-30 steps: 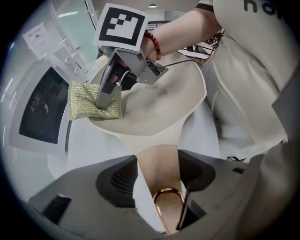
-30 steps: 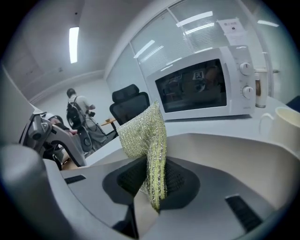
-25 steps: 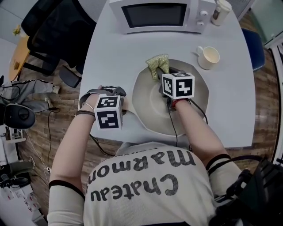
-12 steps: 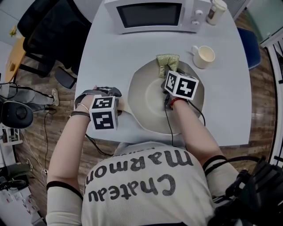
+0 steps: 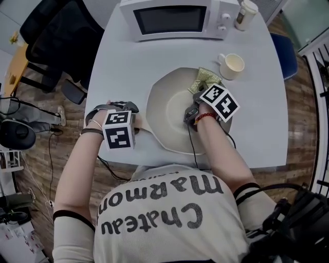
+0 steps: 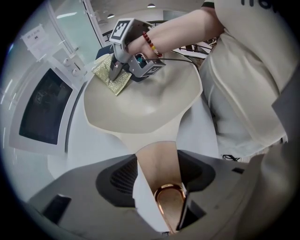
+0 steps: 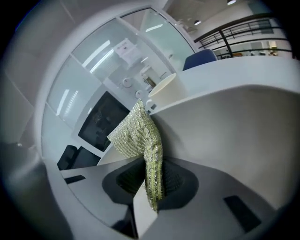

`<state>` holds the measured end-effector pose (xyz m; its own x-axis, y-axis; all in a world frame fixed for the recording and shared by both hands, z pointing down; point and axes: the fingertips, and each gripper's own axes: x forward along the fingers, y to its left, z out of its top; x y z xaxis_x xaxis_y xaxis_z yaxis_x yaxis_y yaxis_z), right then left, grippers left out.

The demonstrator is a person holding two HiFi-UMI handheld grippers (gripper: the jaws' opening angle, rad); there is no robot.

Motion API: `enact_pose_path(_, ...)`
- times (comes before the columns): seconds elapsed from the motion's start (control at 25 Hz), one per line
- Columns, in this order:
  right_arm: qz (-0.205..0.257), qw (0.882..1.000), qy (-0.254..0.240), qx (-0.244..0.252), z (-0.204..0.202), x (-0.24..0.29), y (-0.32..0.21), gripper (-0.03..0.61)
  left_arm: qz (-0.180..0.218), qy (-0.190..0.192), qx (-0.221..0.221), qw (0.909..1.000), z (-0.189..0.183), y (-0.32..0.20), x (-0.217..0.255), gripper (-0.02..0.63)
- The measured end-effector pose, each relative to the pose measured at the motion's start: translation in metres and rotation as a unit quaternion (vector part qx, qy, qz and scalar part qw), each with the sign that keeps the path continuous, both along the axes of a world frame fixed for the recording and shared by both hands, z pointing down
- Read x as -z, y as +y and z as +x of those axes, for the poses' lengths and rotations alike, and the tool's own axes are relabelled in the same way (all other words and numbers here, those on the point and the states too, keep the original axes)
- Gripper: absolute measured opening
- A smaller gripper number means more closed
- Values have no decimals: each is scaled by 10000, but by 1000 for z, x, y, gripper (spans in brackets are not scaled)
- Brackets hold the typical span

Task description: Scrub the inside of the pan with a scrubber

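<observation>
A cream pan [image 5: 167, 110] lies in the middle of the grey table. Its handle [image 6: 157, 164] sits between the jaws of my left gripper [image 6: 159, 190], which is shut on it at the pan's left side [image 5: 138, 126]. My right gripper [image 5: 203, 90] is over the pan's far right part, shut on a green-gold scrubber [image 5: 206, 78]. The scrubber [image 7: 138, 136] hangs folded from the right gripper's jaws [image 7: 152, 187] and presses against the pan's inner wall near the rim. The left gripper view shows the scrubber [image 6: 112, 78] under the right gripper [image 6: 115, 72].
A white microwave [image 5: 175, 18] stands at the table's far edge, with a pale bottle [image 5: 245, 13] to its right. A cream cup [image 5: 231, 65] sits just beyond the pan's right rim, close to the scrubber. A black chair [image 5: 51, 41] is left of the table.
My right gripper has swept the scrubber to the right along the pan's far side, from the top middle to the upper right. The left gripper holds still on the handle.
</observation>
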<state>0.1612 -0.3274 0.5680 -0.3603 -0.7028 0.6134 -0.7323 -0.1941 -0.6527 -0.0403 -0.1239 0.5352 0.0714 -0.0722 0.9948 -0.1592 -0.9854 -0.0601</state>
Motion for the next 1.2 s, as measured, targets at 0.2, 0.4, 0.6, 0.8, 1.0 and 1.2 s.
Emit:
enact_pose_path(0.2, -447, 9931, -763, -771, 14, -6, 16, 64, -95, 102, -55, 9999, -2, 4, 4, 272)
enact_pose_path(0.4, -823, 9777, -1086, -1600, 34, -16, 40, 64, -191, 88, -64, 9998, -1, 4, 3, 276)
enact_pose_path(0.6, -1009, 9594, -1233, -2326, 54, -20, 57, 64, -215, 234, -12, 9995, 3, 1, 5, 276)
enact_pose_path(0.8, -121, 9863, -1623, -258, -11, 30, 53, 63, -215, 544, 91, 9982, 7, 1, 6, 276)
enact_pose_path(1.0, -5, 9385, -1715, 2996, -123, 63, 107, 63, -262, 993, 271, 9943, 10, 3, 7, 276)
enact_pose_path(1.2, -349, 9217, -1026, 3724, -147, 42, 123, 63, -245, 1211, 210, 9921, 12, 3, 10, 276)
